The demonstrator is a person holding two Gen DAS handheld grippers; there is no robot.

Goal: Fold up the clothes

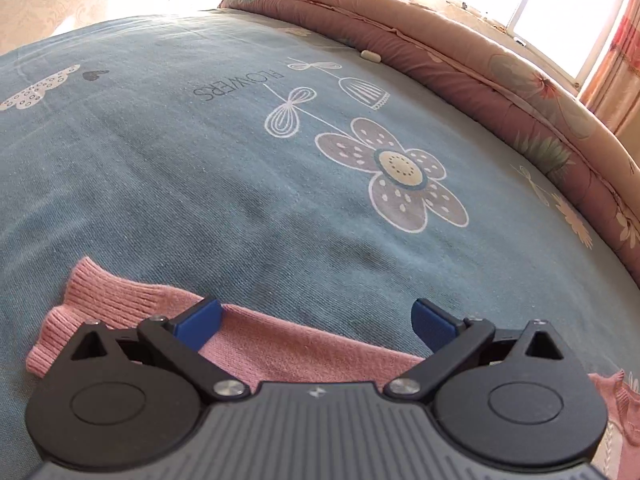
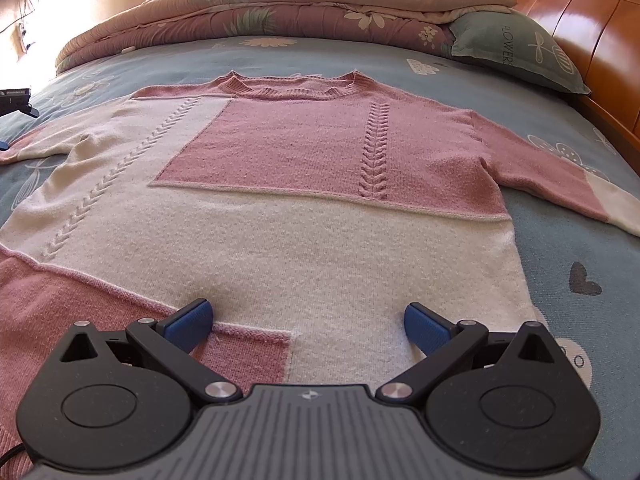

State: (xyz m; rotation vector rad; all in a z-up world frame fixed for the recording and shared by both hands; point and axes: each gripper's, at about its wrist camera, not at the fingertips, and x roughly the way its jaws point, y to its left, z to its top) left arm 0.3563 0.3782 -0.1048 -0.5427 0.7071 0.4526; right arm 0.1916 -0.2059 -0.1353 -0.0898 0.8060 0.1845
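Observation:
A pink and cream knit sweater (image 2: 304, 184) lies spread flat, front up, on the blue bed sheet (image 2: 580, 240), neck toward the far quilt and both sleeves out to the sides. My right gripper (image 2: 307, 326) is open just above the cream hem area, nothing between its blue pads. In the left wrist view a pink ribbed sleeve cuff (image 1: 104, 300) lies on the sheet (image 1: 200, 160). My left gripper (image 1: 316, 322) hovers open over that sleeve, holding nothing. The left gripper's edge (image 2: 14, 102) shows at the far left of the right wrist view.
A folded floral quilt (image 2: 280, 12) runs along the far side of the bed. A grey-green pillow (image 2: 516, 48) leans by the wooden headboard (image 2: 592, 28) on the right. A window (image 1: 528, 4) with curtains is behind the quilt.

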